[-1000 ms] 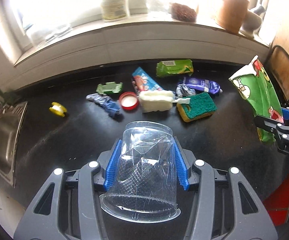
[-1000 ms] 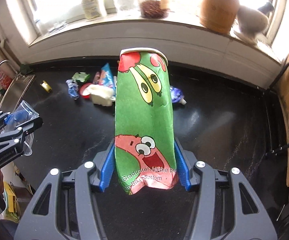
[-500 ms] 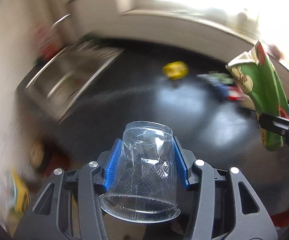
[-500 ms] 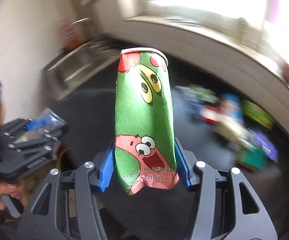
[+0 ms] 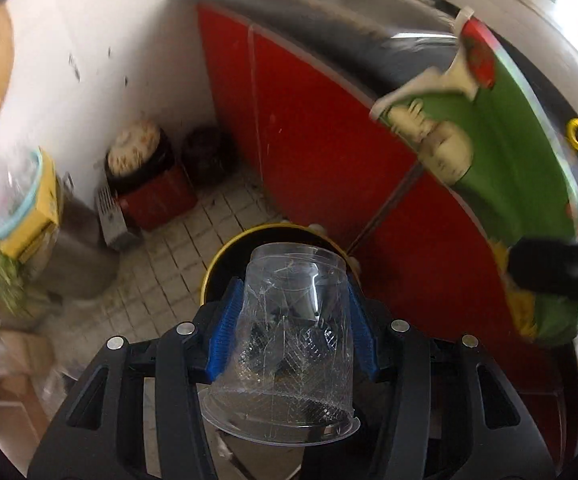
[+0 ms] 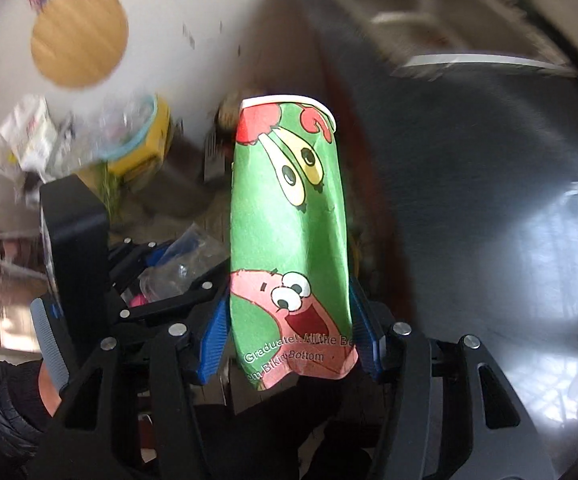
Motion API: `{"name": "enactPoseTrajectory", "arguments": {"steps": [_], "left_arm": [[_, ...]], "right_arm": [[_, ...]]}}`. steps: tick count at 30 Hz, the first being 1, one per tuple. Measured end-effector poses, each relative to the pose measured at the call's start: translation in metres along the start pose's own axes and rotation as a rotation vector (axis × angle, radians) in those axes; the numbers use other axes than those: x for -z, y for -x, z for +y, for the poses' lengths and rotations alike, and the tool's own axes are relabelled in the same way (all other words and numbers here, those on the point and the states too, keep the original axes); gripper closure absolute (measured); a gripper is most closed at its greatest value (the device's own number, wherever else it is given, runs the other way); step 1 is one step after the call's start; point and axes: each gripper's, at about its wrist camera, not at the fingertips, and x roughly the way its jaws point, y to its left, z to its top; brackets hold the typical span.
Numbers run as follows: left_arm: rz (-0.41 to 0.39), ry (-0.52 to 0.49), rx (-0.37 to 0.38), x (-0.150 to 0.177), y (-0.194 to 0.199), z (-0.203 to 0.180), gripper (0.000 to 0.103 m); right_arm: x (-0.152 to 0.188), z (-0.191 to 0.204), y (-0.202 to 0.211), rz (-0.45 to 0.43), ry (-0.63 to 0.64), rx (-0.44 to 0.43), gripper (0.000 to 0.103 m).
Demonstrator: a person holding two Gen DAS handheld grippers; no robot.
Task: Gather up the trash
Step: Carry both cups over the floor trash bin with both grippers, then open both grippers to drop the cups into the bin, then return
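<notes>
Left wrist view: our left tongs [image 5: 291, 332] gripped the clear plastic cup [image 5: 285, 328] by its sides, above a yellow-rimmed bin [image 5: 225, 256] on the tiled floor [image 5: 177, 240].
Right wrist view: our right tongs [image 6: 289, 336] pinched the green paper cup [image 6: 289, 216] near its crushed base.
Handling: we judged both light, thin and crushable; a gentle sidewall hold suits them.

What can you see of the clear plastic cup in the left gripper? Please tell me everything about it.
The clear plastic cup is thin, transparent and creased, with a fine diamond pattern on its wall. It is clamped at mid-height between the blue pads of the left gripper. Its wide rolled rim points toward the camera and its flat base points away. It hangs in the air over a tiled floor, in front of a round yellow-rimmed bin beside red cabinet doors.
</notes>
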Motion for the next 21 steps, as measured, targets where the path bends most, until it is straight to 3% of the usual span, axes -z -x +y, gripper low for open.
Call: {"name": "enactPoseTrajectory", "arguments": {"steps": [8, 10, 11, 13, 14, 17, 19, 21], "left_arm": [[0.053, 0.070, 0.067, 0.021, -0.069, 0.036, 0.050], [0.058, 0.083, 0.101, 0.020, -0.076, 0.044, 0.041], [0.063, 0.084, 0.105, 0.020, -0.078, 0.045, 0.030], [0.055, 0.078, 0.106, 0.020, -0.076, 0.046, 0.022], [0.051, 0.074, 0.097, 0.020, -0.075, 0.047, 0.017], [0.061, 0.066, 0.086, 0.020, -0.067, 0.047, 0.016], [0.060, 0.050, 0.077, 0.019, -0.056, 0.047, 0.016], [0.049, -0.007, 0.050, 0.017, -0.033, 0.038, 0.016]], "right_arm": [[-0.025, 0.001, -0.063, 0.099, 0.025, 0.036, 0.048], [-0.027, -0.001, -0.069, 0.119, 0.019, 0.028, 0.047], [-0.029, 0.000, -0.070, 0.119, 0.019, 0.022, 0.042], [-0.033, 0.004, -0.071, 0.116, 0.030, 0.013, 0.033], [-0.032, 0.006, -0.067, 0.114, 0.041, 0.017, 0.030], [-0.031, 0.007, -0.048, 0.097, 0.058, 0.003, 0.028], [-0.025, 0.006, -0.016, 0.057, 0.061, -0.016, 0.027], [-0.015, 0.002, 0.022, 0.006, 0.061, -0.014, 0.020]]}}
